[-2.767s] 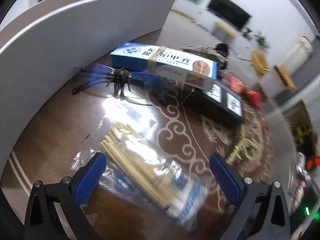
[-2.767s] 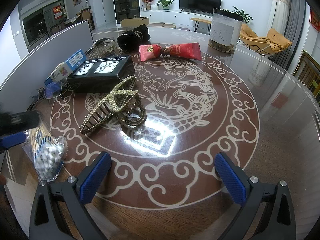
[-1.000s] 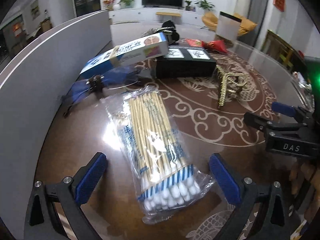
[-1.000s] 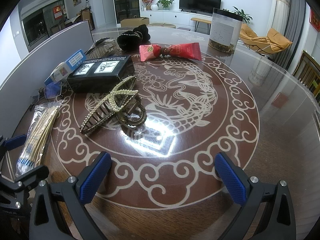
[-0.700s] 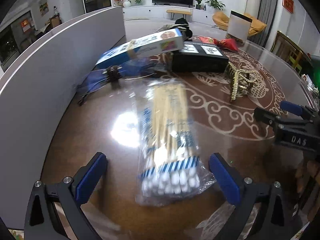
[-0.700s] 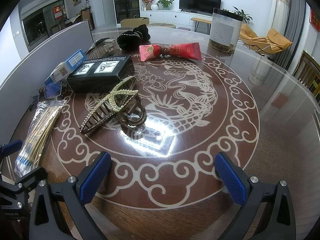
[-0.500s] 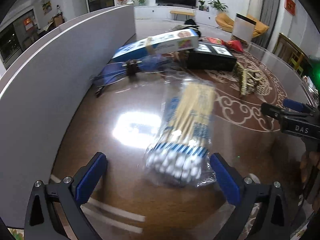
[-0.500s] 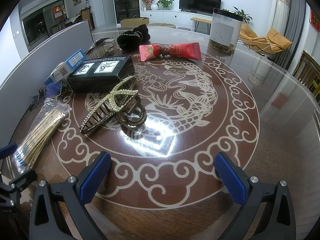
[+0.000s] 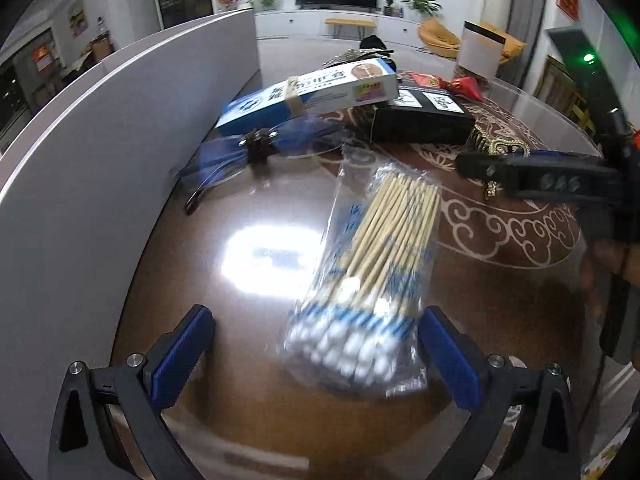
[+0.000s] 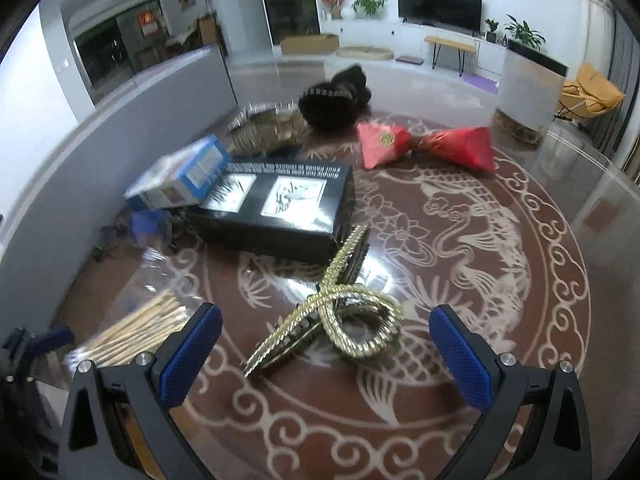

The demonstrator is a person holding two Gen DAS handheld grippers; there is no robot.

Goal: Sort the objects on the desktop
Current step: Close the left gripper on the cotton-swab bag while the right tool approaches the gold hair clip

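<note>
The left tool [image 9: 316, 354] was held spread, with the cotton swab bag [image 9: 370, 276] lying on the table [image 9: 248, 420] near its right finger. The right tool [image 10: 326, 344] was spread around the gold hair claw [image 10: 340, 312], not touching.

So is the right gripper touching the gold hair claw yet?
Apart. The right wrist view shows the right gripper open, with bare table between each blue pad and the gold hair claw.

A glossy brown table [image 10: 560, 208] with pale scrollwork is seen. On it are laid a swab packet [image 9: 372, 264], black box [image 10: 276, 208], gold hair claw [image 10: 340, 312] and red pouch [image 10: 424, 146].
</note>
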